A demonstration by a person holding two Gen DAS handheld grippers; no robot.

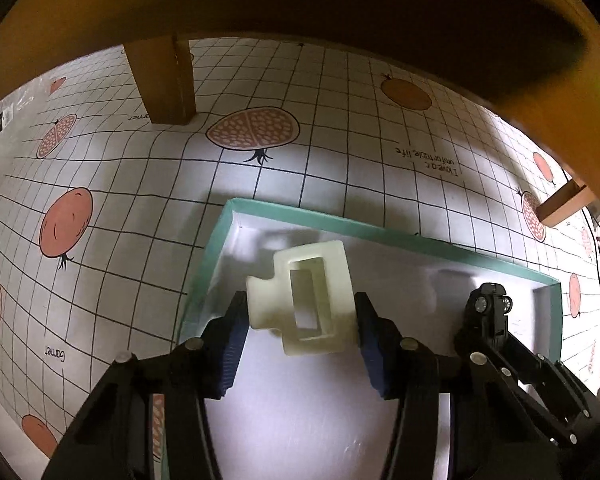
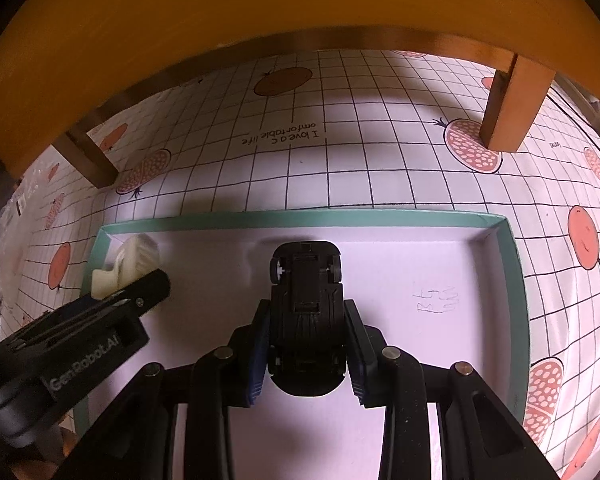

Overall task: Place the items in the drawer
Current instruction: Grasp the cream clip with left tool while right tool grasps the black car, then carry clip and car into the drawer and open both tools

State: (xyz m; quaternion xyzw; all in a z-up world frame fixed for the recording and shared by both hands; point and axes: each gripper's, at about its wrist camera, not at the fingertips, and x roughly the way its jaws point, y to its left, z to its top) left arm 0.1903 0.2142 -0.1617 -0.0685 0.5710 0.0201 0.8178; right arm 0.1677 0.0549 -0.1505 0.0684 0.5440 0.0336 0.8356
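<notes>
both grippers hover over a shallow teal-rimmed tray (image 2: pixel 300 218), the drawer. the left gripper (image 1: pixel 300 322), half open, pinches a cream plastic block (image 1: pixel 304 296) at centre frame, and the right gripper (image 2: pixel 306 340) clamps an upturned black toy car (image 2: pixel 306 312) mid-tray. this looks like the placing step; next, lower and release each.

Teal-rimmed white tray (image 2: pixel 514 264); cream plastic block (image 1: pixel 308 296); black toy car (image 2: pixel 306 312); white black-grid cloth (image 1: pixel 340 168) bearing pink pomegranates.
</notes>
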